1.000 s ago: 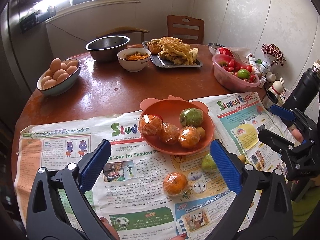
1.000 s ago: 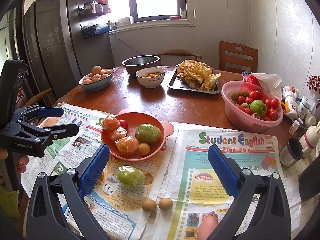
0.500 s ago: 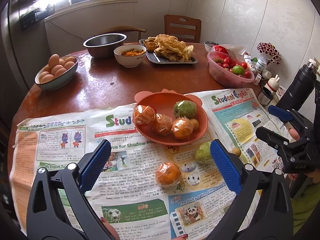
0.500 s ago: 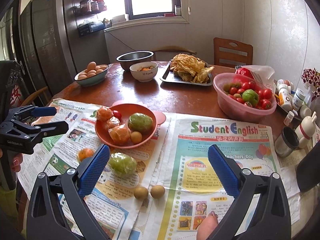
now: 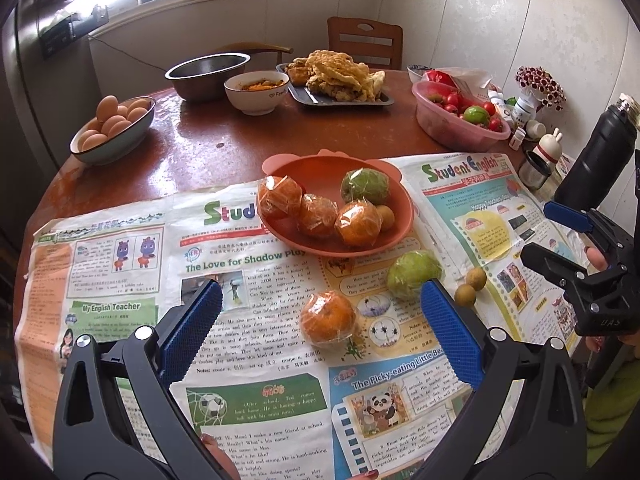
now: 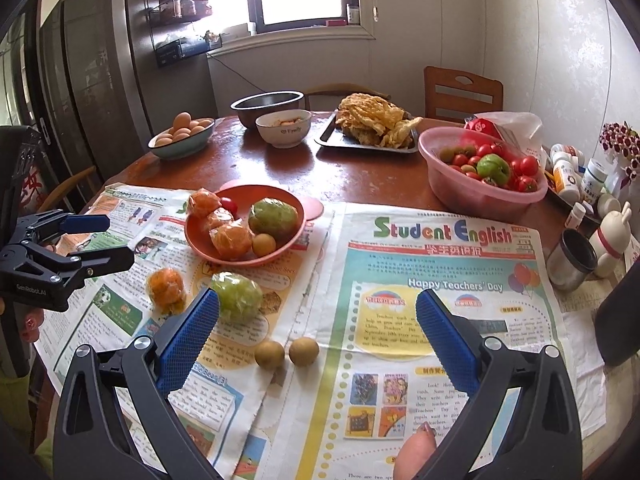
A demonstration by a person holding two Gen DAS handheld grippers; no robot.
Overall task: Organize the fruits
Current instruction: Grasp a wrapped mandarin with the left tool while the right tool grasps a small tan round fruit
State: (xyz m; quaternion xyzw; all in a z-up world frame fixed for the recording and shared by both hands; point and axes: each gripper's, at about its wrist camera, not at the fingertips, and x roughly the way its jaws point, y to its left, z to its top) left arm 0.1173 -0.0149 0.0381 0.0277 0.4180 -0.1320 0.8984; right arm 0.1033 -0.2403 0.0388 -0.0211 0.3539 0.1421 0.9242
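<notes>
An orange plate (image 5: 316, 168) (image 6: 208, 242) on newspaper holds three wrapped oranges, a wrapped green fruit (image 5: 365, 186) and a small brown fruit. Loose on the paper in front of it lie a wrapped orange (image 5: 328, 320) (image 6: 166, 285), a wrapped green fruit (image 5: 414, 274) (image 6: 236, 296) and two small brown fruits (image 5: 471, 286) (image 6: 287, 352). My left gripper (image 5: 320, 332) hangs open just above the loose orange. The right gripper (image 6: 318, 332) stands open over the paper, the two brown fruits between and below its fingers.
Farther back on the round wooden table (image 5: 224, 148) stand a bowl of eggs (image 5: 114, 130), a steel bowl (image 5: 208, 74), a white bowl (image 5: 257, 92), a tray of fried food (image 5: 340, 80) and a pink basin of tomatoes (image 6: 480, 176). Bottles and a cup (image 6: 572, 260) crowd the right edge.
Both grippers have drawn back toward the near table edge and lowered; the plate looks farther away and the loose orange and brown fruits now sit between the fingers.
</notes>
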